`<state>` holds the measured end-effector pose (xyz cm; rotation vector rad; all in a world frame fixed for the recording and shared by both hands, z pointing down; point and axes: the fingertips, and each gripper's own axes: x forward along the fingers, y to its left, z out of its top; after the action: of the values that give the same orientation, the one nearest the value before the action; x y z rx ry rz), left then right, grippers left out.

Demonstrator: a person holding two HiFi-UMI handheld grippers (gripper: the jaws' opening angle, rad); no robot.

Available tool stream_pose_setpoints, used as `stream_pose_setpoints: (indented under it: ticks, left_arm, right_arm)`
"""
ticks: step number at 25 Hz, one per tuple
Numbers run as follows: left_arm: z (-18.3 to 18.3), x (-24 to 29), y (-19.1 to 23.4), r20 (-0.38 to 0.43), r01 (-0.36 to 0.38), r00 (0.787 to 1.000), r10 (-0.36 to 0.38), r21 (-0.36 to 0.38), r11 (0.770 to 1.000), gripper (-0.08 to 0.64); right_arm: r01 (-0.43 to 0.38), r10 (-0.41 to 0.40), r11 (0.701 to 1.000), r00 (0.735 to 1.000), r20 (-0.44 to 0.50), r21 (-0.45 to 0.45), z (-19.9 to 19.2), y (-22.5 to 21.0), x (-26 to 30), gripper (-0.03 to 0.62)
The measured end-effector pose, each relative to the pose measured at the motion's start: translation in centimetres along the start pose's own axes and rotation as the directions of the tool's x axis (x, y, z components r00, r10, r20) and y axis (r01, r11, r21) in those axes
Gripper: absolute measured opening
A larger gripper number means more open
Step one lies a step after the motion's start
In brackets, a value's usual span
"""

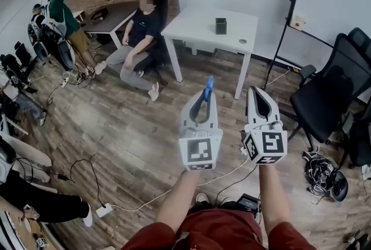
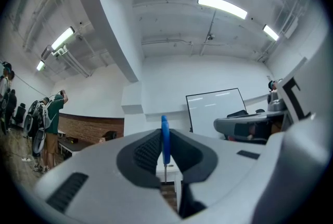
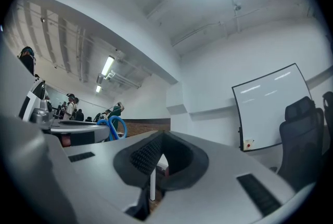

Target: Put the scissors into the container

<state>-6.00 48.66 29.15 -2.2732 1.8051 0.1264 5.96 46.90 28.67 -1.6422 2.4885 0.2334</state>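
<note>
The blue-handled scissors (image 1: 209, 87) sit in the left gripper (image 1: 206, 101), which is clenched on them. The handle end sticks out past the tips and points toward the tabletop (image 1: 191, 27). The scissors are in the air over the wood floor (image 1: 133, 127), well short of the tabletop. The right gripper (image 1: 255, 94) is just beside the left one, with its jaws closed together and nothing between them. It is also short of the tabletop. The container (image 1: 221, 25), dark and upright, stands on the tabletop toward the far side. A small round thing (image 1: 242, 41) lies near the tabletop's right edge, apart from the container.

Only the head view shows the container, plus a seated person (image 1: 139, 40) left of the tabletop and a black office chair (image 1: 330, 92) right of it. In the left gripper view the scissors (image 2: 165, 141) are edge-on, a thin blue strip pinched between ribbed pads. A whiteboard (image 2: 216, 108) is behind them and the right gripper (image 2: 250, 127) is at the right. In the right gripper view the pads meet at the tips, empty. There the scissors (image 3: 112, 127) show both blue loops side-on at the left, which the left gripper view doesn't give.
</note>
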Motion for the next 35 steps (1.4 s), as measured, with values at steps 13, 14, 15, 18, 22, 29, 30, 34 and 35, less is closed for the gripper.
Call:
stream_pose_setpoints:
  ticks: [13,14,15,18,22,29,30,34,35]
  left_arm:
    - [-0.2,-0.7,5.6,0.013,-0.009,1.0,0.009,0.013,1.0,0.048]
    - [-0.3,-0.4,5.7,0.013,-0.009,1.0,0.009,0.016,1.0,0.048]
    - [-0.3,-0.1,5.8,0.014,-0.01,1.0,0.01,0.016,1.0,0.048]
    - [-0.6,1.4,6.0,0.02,-0.007,1.0,0.007,0.018,1.0,0.048]
    - [-1.2,4.0,6.3,0.019,-0.009,1.0,0.008,0.034,0.999,0.048]
    - [-3.6,10.1,6.2,0.001,0.011,1.0,-0.012,0.056,0.998,0.048]
    - [-4.1,11.1,6.1,-0.006,0.017,1.0,-0.017,0.047,0.999,0.048]
    - [-5.7,15.2,5.3,-0.02,0.038,0.999,-0.037,0.04,0.998,0.048]
    - [-6.0,16.3,5.1,-0.022,0.041,0.999,-0.04,0.04,0.998,0.048]
  right_arm:
    - [-0.005,0.005,1.0,1.0,-0.007,0.01,-0.8,4.3,2.8,0.008]
    - [-0.005,0.005,1.0,1.0,-0.005,0.013,-0.8,4.2,3.1,0.008]
    - [-0.005,0.005,1.0,1.0,-0.002,0.017,-0.9,4.1,3.5,0.008]
    - [0.001,-0.002,0.999,1.0,0.008,0.034,-1.4,3.2,4.6,0.008]
    - [0.02,-0.021,0.999,1.0,0.007,0.042,-2.1,1.6,6.9,0.008]
    - [0.02,-0.019,0.999,1.0,-0.02,0.029,-4.8,-1.5,11.5,0.008]
    - [0.022,-0.022,0.999,0.999,-0.026,0.028,-5.3,-2.1,12.1,0.008]
    - [0.039,-0.037,0.998,0.998,-0.048,0.039,-7.1,-5.0,15.1,0.008]
    - [0.044,-0.042,0.998,0.998,-0.051,0.043,-7.5,-5.8,15.8,0.008]
